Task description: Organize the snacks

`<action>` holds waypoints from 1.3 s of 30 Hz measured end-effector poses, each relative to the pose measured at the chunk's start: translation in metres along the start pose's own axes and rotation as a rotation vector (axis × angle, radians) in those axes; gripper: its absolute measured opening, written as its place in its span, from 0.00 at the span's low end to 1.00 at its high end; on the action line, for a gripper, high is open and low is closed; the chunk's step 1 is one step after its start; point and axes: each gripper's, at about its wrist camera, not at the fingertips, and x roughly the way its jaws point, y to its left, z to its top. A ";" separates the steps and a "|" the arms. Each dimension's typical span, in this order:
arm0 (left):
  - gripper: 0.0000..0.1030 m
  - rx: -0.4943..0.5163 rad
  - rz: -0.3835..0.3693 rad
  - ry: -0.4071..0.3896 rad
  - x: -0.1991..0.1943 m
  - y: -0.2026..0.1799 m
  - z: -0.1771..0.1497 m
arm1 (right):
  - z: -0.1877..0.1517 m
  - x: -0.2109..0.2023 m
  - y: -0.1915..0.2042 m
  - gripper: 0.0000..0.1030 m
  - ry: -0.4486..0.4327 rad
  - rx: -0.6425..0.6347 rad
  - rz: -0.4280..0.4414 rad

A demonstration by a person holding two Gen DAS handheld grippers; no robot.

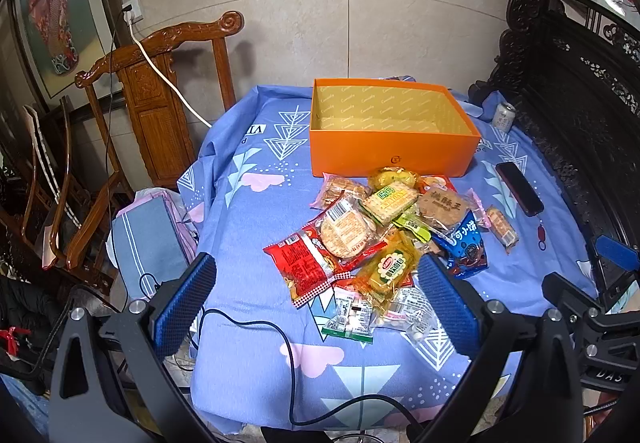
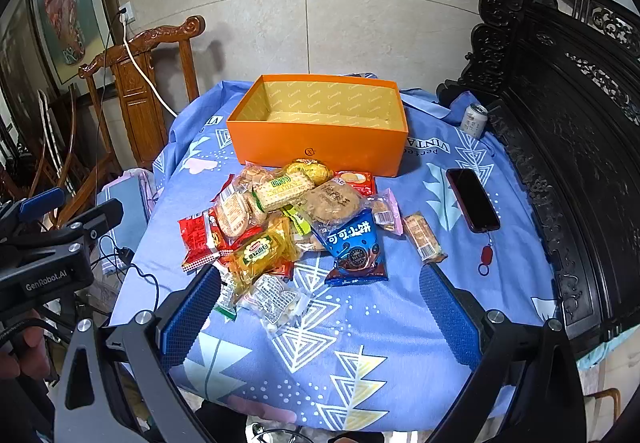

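Note:
A pile of wrapped snacks (image 1: 384, 231) lies on the blue patterned tablecloth (image 1: 248, 227), just in front of an open, empty orange box (image 1: 392, 147). The pile holds a red packet (image 1: 308, 267), a yellow packet (image 1: 390, 267) and a blue cookie packet (image 1: 466, 243). My left gripper (image 1: 316, 303) is open and empty, hovering above the near side of the pile. In the right wrist view the pile (image 2: 296, 219) and box (image 2: 320, 139) show too. My right gripper (image 2: 320, 307) is open and empty above the cloth, near the blue packet (image 2: 354, 247).
A dark phone (image 2: 472, 199) with a red tag lies right of the pile, with a drink can (image 2: 474, 121) behind it. A single snack bar (image 2: 424, 237) lies apart on the right. A carved wooden chair (image 1: 160, 91) stands left; dark carved furniture (image 2: 580, 123) stands right. A black cable (image 1: 288, 363) crosses the near cloth.

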 end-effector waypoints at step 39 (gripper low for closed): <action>0.96 0.094 -0.091 0.057 0.153 0.015 0.008 | 0.048 0.218 -0.026 0.97 0.114 -0.350 0.231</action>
